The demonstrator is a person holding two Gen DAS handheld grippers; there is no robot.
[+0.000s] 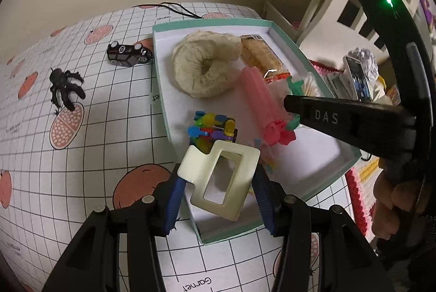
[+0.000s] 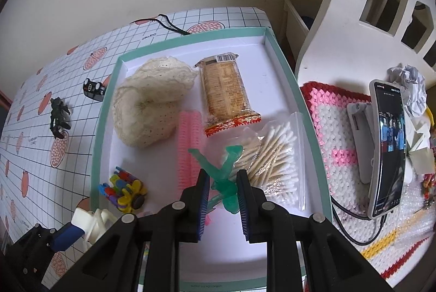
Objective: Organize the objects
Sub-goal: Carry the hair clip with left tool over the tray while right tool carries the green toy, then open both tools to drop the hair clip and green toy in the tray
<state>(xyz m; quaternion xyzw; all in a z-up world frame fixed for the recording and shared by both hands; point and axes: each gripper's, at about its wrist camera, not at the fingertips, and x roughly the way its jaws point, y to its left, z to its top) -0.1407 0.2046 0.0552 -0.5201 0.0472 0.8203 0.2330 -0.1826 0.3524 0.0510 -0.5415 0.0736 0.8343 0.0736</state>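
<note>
A teal-rimmed white tray (image 1: 160,90) (image 2: 286,79) sits on the checked tablecloth. My left gripper (image 1: 218,196) is shut on a cream hair claw clip (image 1: 231,177) over the tray's near corner. In the right wrist view the same clip (image 2: 90,221) shows at the lower left. My right gripper (image 2: 223,194) is shut on a green hair clip (image 2: 227,191) above a pink roller (image 2: 189,145) and a bag of cotton swabs (image 2: 272,155). A cream knitted cap (image 1: 204,66), a snack packet (image 2: 226,90) and a colourful block toy (image 1: 212,128) also lie in the tray.
A black toy car (image 1: 128,53) and a black spider figure (image 1: 65,87) lie on the cloth left of the tray. A black cable (image 2: 171,25) runs at the table's far edge. To the right are a phone on a stand (image 2: 387,147), a crocheted mat (image 2: 335,112) and a white chair.
</note>
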